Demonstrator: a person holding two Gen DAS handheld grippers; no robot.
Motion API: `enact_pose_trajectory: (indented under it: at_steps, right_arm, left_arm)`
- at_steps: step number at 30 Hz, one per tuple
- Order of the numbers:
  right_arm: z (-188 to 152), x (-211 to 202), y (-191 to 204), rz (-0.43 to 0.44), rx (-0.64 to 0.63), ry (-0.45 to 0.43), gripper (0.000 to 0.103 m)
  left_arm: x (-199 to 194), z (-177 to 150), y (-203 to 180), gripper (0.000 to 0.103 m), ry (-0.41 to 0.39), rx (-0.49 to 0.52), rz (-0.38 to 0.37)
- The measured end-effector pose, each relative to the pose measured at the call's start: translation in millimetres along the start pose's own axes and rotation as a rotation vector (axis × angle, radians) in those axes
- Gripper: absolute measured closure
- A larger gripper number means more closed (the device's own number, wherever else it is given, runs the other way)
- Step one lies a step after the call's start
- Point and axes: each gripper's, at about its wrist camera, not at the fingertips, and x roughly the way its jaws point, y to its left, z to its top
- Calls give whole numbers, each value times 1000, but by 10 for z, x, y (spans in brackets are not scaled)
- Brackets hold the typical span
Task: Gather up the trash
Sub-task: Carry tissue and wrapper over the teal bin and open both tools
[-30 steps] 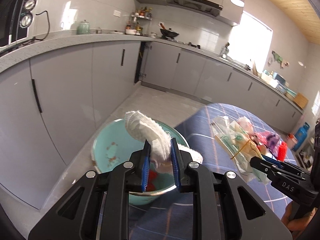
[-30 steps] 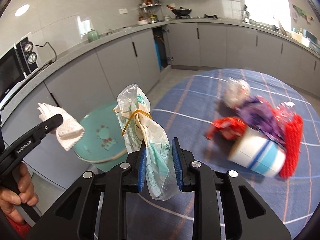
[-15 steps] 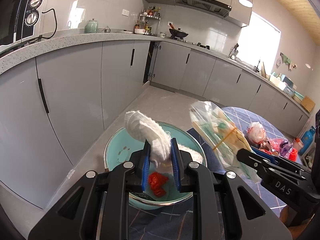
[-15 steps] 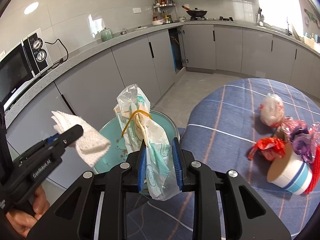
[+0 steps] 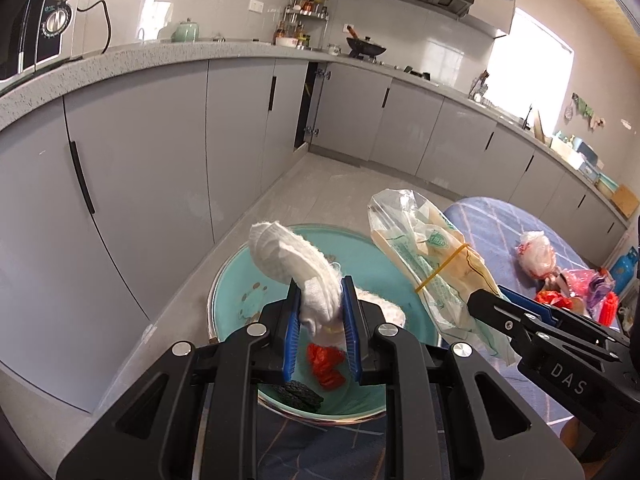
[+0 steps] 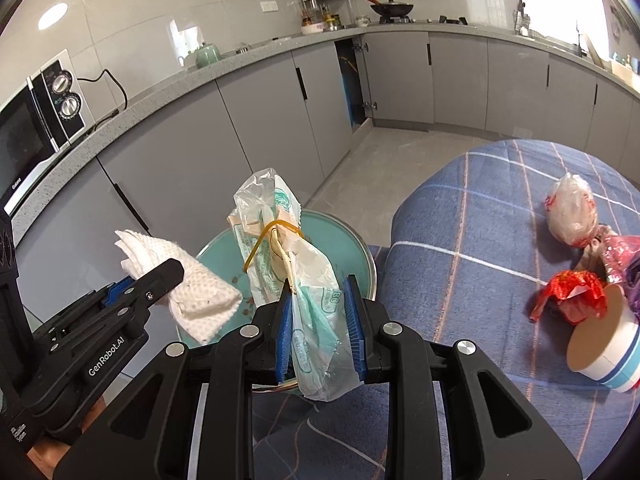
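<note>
a round table covered by a blue checked cloth is seen at the right, with grey kitchen cabinets curving behind it. a teal basin is placed at the table's edge, below both grippers; a red scrap, a dark round piece and some white paper are seen inside it. the right gripper is closed on a clear plastic bag bound with a yellow rubber band; the bag is pinched at its lower part between the blue pads and is held upright above the basin. the left gripper is clamped on a crumpled white paper towel, which sticks up from between its pads over the basin. further right on the cloth, well apart from the basin, a white paper cup with blue stripes is lying on its side, with a red wrapper touching it and a knotted clear bag beyond
</note>
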Motion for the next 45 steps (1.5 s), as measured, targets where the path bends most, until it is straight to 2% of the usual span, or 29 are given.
enact_pose_trajectory:
  at_steps: [16, 32, 40, 42, 45]
  right_arm:
    - [-37, 416, -42, -5, 22, 78, 77]
    - [40, 675, 60, 15, 2, 98, 76]
    - [37, 753, 19, 45, 2, 104, 66]
    - [41, 736, -2, 44, 12, 99, 61]
    - [37, 720, -17, 44, 14, 97, 60]
  left_arm:
    - [473, -61, 17, 83, 95, 0, 23]
    - [732, -141, 85, 83, 152, -2, 56]
    - [819, -149, 91, 80, 168, -5, 71]
    - [838, -150, 100, 80, 175, -7, 78]
    - [861, -143, 106, 80, 181, -6, 86]
